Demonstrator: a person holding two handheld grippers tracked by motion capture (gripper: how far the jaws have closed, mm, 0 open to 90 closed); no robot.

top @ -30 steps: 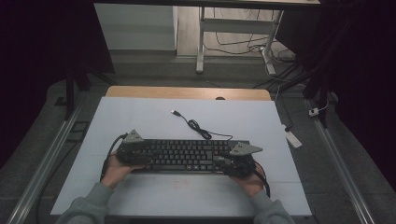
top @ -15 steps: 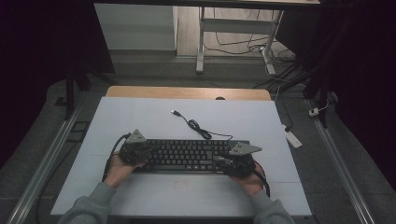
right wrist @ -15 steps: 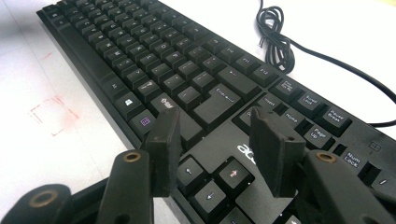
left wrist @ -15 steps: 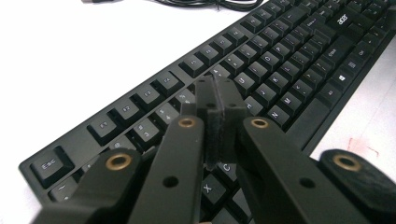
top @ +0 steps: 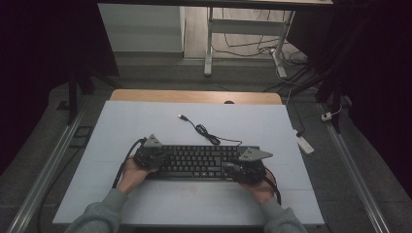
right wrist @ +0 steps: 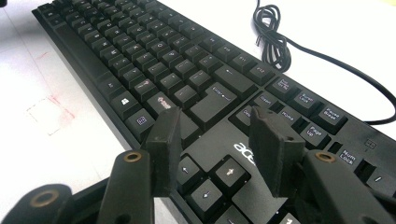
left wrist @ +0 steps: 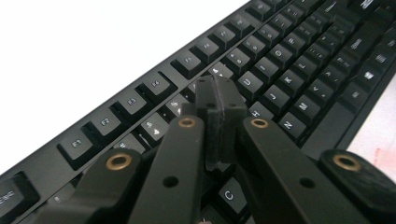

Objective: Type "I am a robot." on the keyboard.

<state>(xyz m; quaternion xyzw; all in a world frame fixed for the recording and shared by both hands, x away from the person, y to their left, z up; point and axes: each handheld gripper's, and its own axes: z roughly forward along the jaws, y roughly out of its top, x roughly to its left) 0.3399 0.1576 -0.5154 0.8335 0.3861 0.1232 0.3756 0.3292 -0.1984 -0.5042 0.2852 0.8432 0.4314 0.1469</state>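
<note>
A black keyboard [top: 199,162] is lying across the near middle of the white table [top: 145,121], its cable [top: 204,132] trailing away behind it. The left gripper [left wrist: 219,95] is hovering over the keyboard's left end, its jaws having just been closing and now pressed together on nothing. The right gripper [right wrist: 217,135] is hanging over the arrow keys at the right end with its jaws standing apart, gripping nothing.

Lab recording bay: white-topped bench [top: 145,126] between metal floor rails [top: 48,165], dark surroundings, loose cables [top: 248,41] on floor beyond the far edge.
</note>
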